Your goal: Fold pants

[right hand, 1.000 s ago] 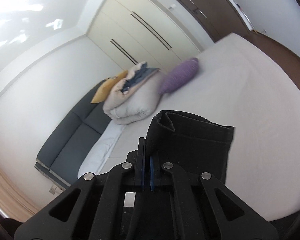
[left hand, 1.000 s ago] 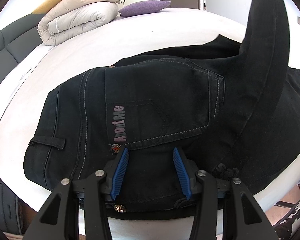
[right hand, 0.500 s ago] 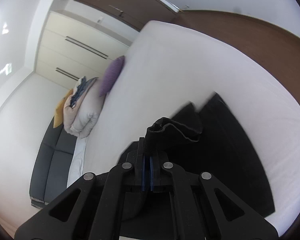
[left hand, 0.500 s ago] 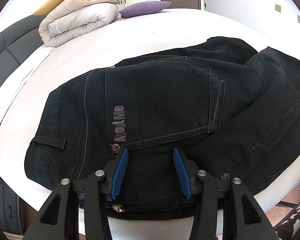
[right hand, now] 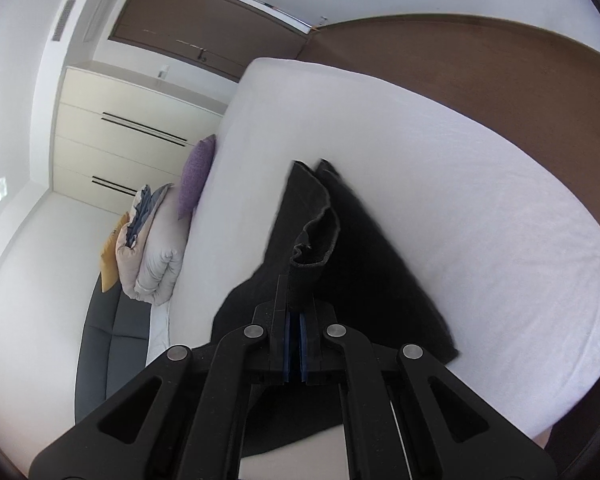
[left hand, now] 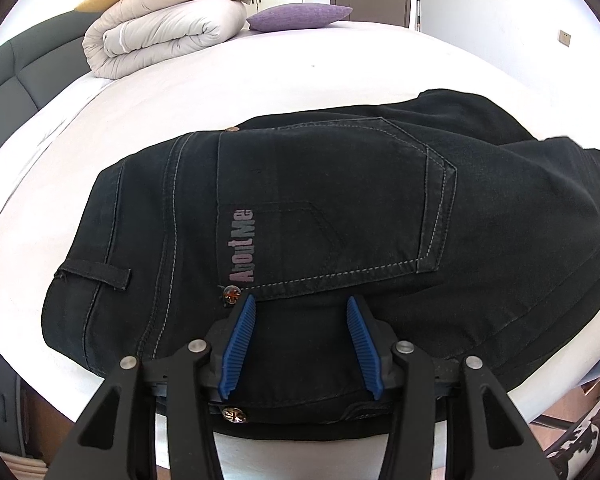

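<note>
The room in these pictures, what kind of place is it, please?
Most likely a bedroom in a home. A wide bed with a white sheet carries the black pants, a folded duvet and a purple pillow. Built-in wardrobe doors stand behind it.

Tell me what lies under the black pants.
The black denim pants lie on the white bed sheet, which shows all around them. Whatever sits directly beneath the fabric is covered.
</note>
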### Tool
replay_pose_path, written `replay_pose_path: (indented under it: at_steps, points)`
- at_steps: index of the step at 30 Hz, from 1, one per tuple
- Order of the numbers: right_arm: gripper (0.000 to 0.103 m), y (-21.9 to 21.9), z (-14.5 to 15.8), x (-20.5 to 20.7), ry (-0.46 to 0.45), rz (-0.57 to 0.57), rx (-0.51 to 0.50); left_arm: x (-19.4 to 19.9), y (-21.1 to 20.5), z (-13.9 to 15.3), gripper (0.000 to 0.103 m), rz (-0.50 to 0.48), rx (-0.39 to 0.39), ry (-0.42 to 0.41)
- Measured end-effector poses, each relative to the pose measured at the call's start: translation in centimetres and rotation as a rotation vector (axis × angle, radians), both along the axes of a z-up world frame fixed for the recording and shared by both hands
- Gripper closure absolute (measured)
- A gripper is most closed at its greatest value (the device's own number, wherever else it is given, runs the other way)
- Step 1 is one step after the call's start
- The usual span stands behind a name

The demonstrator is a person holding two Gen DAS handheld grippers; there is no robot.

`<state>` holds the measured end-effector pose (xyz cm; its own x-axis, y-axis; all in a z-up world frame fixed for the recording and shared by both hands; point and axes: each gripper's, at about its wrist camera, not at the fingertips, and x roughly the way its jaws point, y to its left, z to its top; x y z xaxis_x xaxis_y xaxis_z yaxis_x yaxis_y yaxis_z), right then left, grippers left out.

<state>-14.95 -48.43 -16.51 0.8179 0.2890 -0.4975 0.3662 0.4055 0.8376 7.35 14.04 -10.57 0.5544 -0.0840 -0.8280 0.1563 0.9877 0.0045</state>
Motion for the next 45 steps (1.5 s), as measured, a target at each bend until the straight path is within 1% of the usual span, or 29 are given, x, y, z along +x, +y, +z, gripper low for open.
replay_pose_path:
  at_steps: [1,2,3,5,10,12,14,16,20,25,29,30,31,32,33,34,35,36,37,38,39,40,41,43,45]
  points:
    - [0.101,-0.8,-1.9,-1.3,0.021,-0.015,0.029,0.0,0.1,0.0,0.052,0.002,-0.008,0.002]
    - [0.101,-0.9,-3.2,-1.7,0.024,-0.027,0.069,0.1,0.3,0.1,0.052,0.003,-0.014,0.004]
    - [0.102,-0.7,-3.7,-2.1,0.012,-0.034,0.087,0.1,0.4,0.2,0.052,0.003,-0.014,0.006]
    - [0.102,-0.1,-3.1,-2.1,0.018,-0.026,0.049,0.3,0.6,0.3,0.051,0.002,-0.01,0.01]
    - [0.101,0.4,-3.6,-2.7,0.026,-0.021,0.061,0.7,0.8,0.4,0.05,0.003,-0.022,0.016]
    - [0.101,0.0,-3.4,-2.3,0.031,-0.028,0.076,0.8,0.9,0.5,0.05,-0.002,-0.021,0.022]
    - [0.101,-0.2,-3.0,-2.1,0.039,-0.021,0.057,0.9,0.9,0.5,0.05,-0.011,-0.02,0.03]
    - [0.101,-0.4,-3.0,-2.2,0.043,-0.019,0.06,1.0,0.8,0.5,0.05,-0.02,-0.019,0.034]
    - [0.102,-0.6,-4.2,-2.2,0.031,-0.022,0.082,0.9,0.8,0.5,0.05,-0.014,-0.019,0.029]
    - [0.102,-0.8,-4.5,-2.4,0.015,-0.012,0.089,0.7,1.0,0.4,0.05,0.006,-0.042,0.012]
    - [0.102,-0.9,-4.9,-2.2,-0.005,-0.009,0.113,0.5,1.5,0.3,0.05,0.018,-0.06,-0.001]
    - [0.098,-1.1,-4.9,-2.1,-0.016,-0.009,0.13,0.5,1.6,0.3,0.05,0.021,-0.063,-0.004]
    - [0.096,-1.3,-4.7,-2.4,-0.023,-0.025,0.124,0.4,1.8,0.3,0.05,0.023,-0.065,-0.008]
    - [0.095,-1.8,-4.0,-2.8,-0.027,-0.055,0.083,0.3,2.1,0.2,0.05,0.024,-0.07,-0.013]
    - [0.09,-2.4,-3.0,-3.3,-0.01,-0.096,0.009,0.2,2.1,0.2,0.05,0.026,-0.077,-0.016]
    - [0.073,-2.9,-2.1,-3.8,0.022,-0.135,-0.056,0.1,2.3,0.2,0.05,0.028,-0.085,-0.02]
    - [0.06,-3.3,-1.3,-4.2,0.037,-0.168,-0.094,0.0,2.5,0.2,0.05,0.03,-0.093,-0.023]
    - [0.038,-3.5,-0.3,-4.7,0.012,-0.187,-0.102,-0.1,2.6,0.2,0.049,0.032,-0.098,-0.027]
    - [0.036,-3.2,0.6,-4.7,-0.024,-0.177,-0.111,-0.2,2.7,0.2,0.049,0.034,-0.101,-0.031]
    - [0.036,-2.4,1.8,-4.2,-0.05,-0.122,-0.132,-0.3,2.7,0.2,0.048,0.036,-0.103,-0.036]
    - [0.036,-1.3,2.6,-3.4,-0.065,-0.06,-0.138,-0.4,2.7,0.2,0.043,0.037,-0.102,-0.039]
    - [0.036,0.3,3.2,-2.3,-0.098,0.024,-0.119,-0.4,2.7,0.2,0.039,0.049,-0.092,-0.041]
    - [0.036,2.3,3.5,-1.2,-0.133,0.103,-0.08,-0.5,2.9,0.1,0.03,0.068,-0.081,-0.041]
    - [0.036,7.1,3.2,1.4,-0.172,0.27,0.024,-0.6,3.1,0.1,0.028,0.08,-0.091,-0.043]
    - [0.038,12.6,2.1,3.9,-0.148,0.408,0.118,-0.8,3.2,0.2,0.028,0.082,-0.09,-0.048]
